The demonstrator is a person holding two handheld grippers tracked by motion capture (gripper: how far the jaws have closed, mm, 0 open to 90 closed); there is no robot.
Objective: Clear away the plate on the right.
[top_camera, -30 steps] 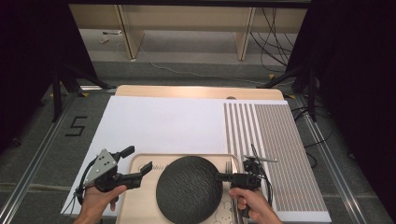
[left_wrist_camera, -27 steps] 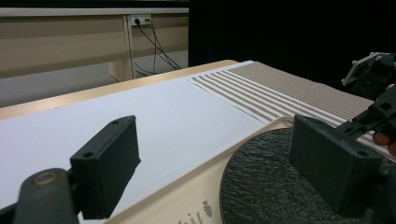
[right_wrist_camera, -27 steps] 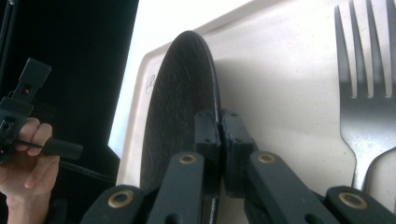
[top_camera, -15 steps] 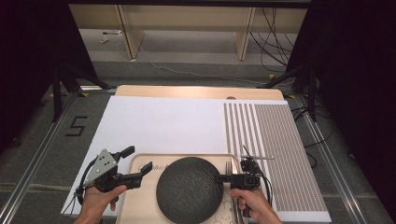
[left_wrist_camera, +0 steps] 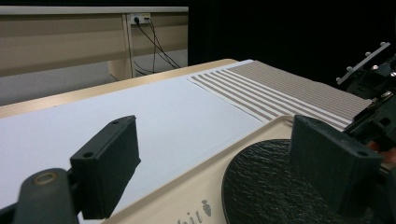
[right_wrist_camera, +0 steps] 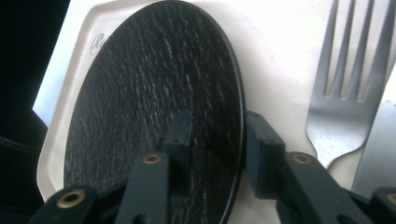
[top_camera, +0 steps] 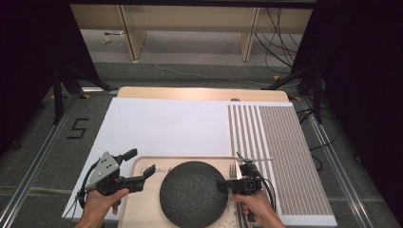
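Step judged: release after the black plate (top_camera: 192, 194) was set on the cream tray (top_camera: 142, 164) at the near edge of the table. The plate was seen lying flat in the tray's middle, with a fork (right_wrist_camera: 348, 88) just beside its right rim, toward the tray's right edge.

Right tongs (top_camera: 227, 185): jaws had just been opening, part-open, one above the plate's right rim and one outside it. In the right gripper view a gap was visible on the outer side, so the rim looked no longer pinched, though it was between the jaws.

Left tongs (top_camera: 141, 164): held wide open above the tray's left edge, nothing gripped, the plate's left rim near one jaw.

Next move, as judged: the right tongs to be opened fully and drawn back off the rim toward the tray's right edge without the plate being dragged or the fork being knocked.
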